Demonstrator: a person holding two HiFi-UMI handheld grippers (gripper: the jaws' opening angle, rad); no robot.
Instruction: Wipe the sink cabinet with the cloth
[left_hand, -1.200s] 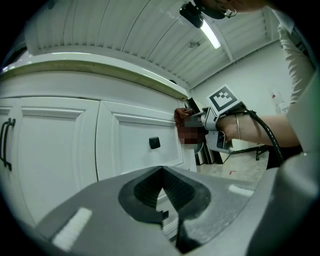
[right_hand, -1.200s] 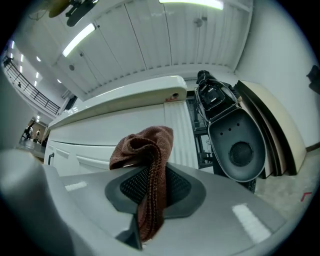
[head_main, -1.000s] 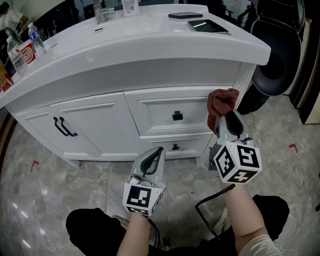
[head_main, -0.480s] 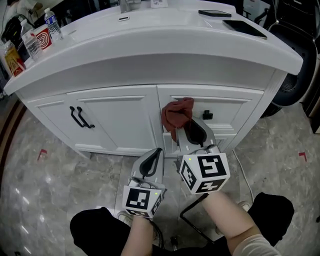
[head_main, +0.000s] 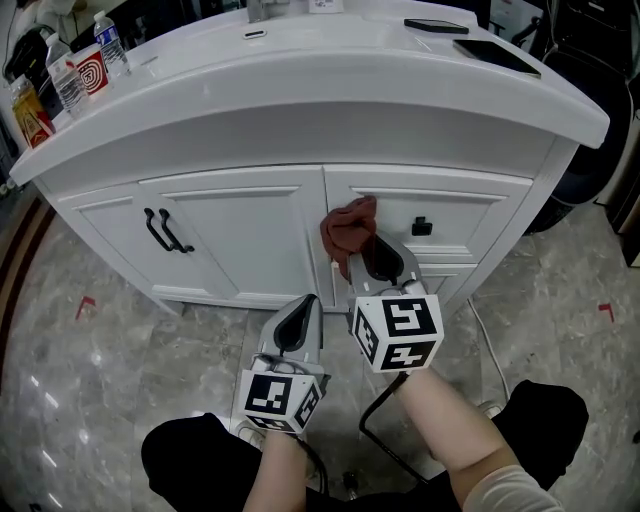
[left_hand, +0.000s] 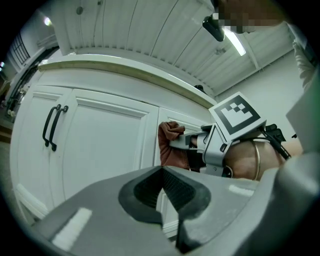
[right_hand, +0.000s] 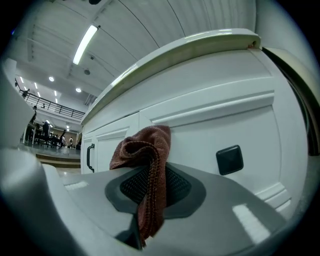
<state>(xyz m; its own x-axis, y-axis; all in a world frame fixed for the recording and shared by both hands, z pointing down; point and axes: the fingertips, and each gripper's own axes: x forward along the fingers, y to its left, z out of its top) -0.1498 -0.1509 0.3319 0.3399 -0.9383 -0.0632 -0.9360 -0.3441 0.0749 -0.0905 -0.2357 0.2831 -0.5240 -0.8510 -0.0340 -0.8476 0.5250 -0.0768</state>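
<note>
The white sink cabinet (head_main: 250, 235) fills the middle of the head view, with two doors on the left and drawers on the right. My right gripper (head_main: 352, 262) is shut on a reddish-brown cloth (head_main: 346, 228), which is bunched against the cabinet front at the left edge of the top drawer (head_main: 470, 222). In the right gripper view the cloth (right_hand: 145, 165) hangs between the jaws, close to the drawer's black knob (right_hand: 229, 159). My left gripper (head_main: 300, 313) is shut and holds nothing, lower down and away from the cabinet. The left gripper view shows the cloth (left_hand: 170, 145) too.
Black door handles (head_main: 163, 232) sit on the left doors. On the countertop (head_main: 330, 60) stand water bottles (head_main: 110, 45) and a red-and-white box (head_main: 88, 70) at the left, and dark flat devices (head_main: 490, 55) at the right. A black chair (head_main: 600, 70) stands at right. Grey marble floor (head_main: 90, 380) lies below.
The right gripper carried the cloth leftward across the cabinet front, from beside the right corner to the left edge of the top drawer. The left gripper has barely moved.
</note>
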